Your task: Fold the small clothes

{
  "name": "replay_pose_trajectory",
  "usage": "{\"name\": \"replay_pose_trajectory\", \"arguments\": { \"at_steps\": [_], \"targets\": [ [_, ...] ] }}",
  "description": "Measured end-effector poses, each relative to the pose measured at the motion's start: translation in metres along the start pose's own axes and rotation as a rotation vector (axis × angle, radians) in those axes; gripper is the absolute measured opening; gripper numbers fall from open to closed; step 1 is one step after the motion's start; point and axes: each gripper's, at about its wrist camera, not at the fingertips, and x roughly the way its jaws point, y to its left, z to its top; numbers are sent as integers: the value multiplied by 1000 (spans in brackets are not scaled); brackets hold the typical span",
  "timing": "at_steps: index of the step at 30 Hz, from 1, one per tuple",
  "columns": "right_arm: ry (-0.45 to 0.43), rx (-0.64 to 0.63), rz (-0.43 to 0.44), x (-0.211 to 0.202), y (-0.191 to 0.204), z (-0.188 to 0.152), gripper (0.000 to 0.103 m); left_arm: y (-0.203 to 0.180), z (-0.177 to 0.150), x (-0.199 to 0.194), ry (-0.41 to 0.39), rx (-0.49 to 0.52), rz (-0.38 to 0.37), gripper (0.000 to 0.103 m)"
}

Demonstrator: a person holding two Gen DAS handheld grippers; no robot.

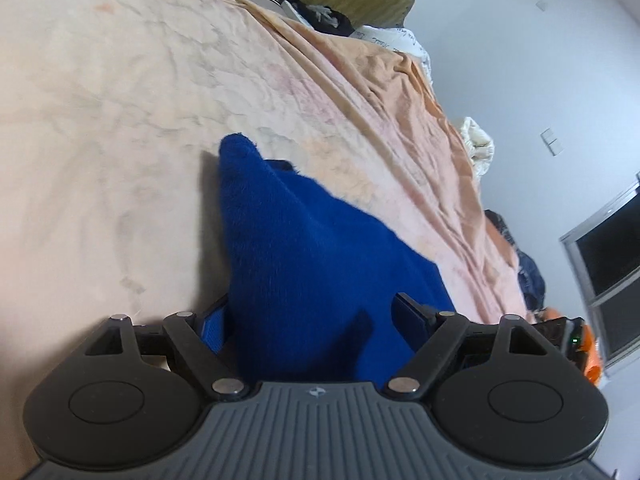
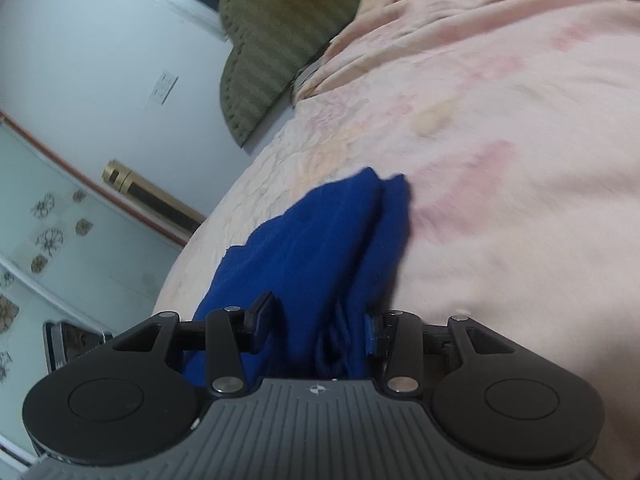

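Observation:
A fuzzy deep-blue garment lies bunched on the peach bedspread. In the left wrist view it rises as a ridge from its far tip toward my left gripper. That gripper's jaws stand wide with the cloth between them, and no pad visibly presses on it. In the right wrist view the same blue garment runs in folds into my right gripper. Its jaws stand partly apart around the bunched cloth after widening. The cloth brushes the right-hand pad. The garment's near end is hidden under both gripper bodies.
The pink-peach bedspread fills most of both views. An olive quilted cushion leans at the head. Dark clothes, a white bundle and an orange item sit along the far bed edge. A gold cylinder stands by the wall.

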Motion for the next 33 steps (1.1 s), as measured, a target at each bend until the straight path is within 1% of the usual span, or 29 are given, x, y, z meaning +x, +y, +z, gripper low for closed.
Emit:
{"name": "replay_pose_trajectory", "arguments": {
  "at_steps": [1, 2, 3, 4, 5, 6, 8, 12, 15, 19, 21, 24, 26, 28, 30, 32, 33],
  "targets": [
    [14, -11, 5, 8, 2, 3, 47, 0, 1, 4, 5, 3, -17, 83],
    [26, -23, 11, 15, 3, 6, 40, 0, 2, 6, 7, 8, -30, 82],
    [36, -36, 21, 21, 5, 9, 37, -1, 2, 8, 8, 14, -35, 80],
    [41, -44, 24, 27, 6, 11, 34, -3, 1, 9, 6, 26, -27, 67],
    [43, -46, 23, 30, 6, 12, 28, -4, 1, 10, 10, 38, -3, 43],
    [44, -45, 22, 33, 5, 13, 26, -4, 1, 12, 15, 51, 19, 38],
    [32, -57, 16, 31, 7, 12, 23, -4, -2, 8, -5, 69, 19, 31],
    [-11, -129, -26, 21, 28, 5, 22, -24, -11, -12, -67, 152, 57, 29],
    [-51, -183, -32, 8, 54, 1, 22, -46, -20, -41, -128, 239, 74, 28],
    [-110, -263, -5, -21, 96, -8, 22, -70, -33, -91, -199, 312, 57, 28],
    [-134, -295, 15, -38, 116, -13, 22, -79, -38, -115, -218, 332, 42, 29],
    [-153, -339, 41, -60, 146, -21, 22, -90, -43, -150, -239, 344, 22, 29],
    [-146, -355, 55, -70, 166, -25, 22, -94, -41, -168, -246, 351, 10, 29],
    [-128, -369, 83, -76, 181, -26, 22, -91, -34, -175, -237, 333, 11, 29],
    [-108, -371, 111, -75, 187, -23, 22, -78, -26, -171, -226, 292, 14, 29],
    [-83, -359, 107, -62, 183, -16, 22, -64, -24, -155, -216, 281, 59, 29],
    [-68, -351, 95, -54, 179, -15, 22, -58, -23, -145, -210, 288, 101, 29]
  ]
}}
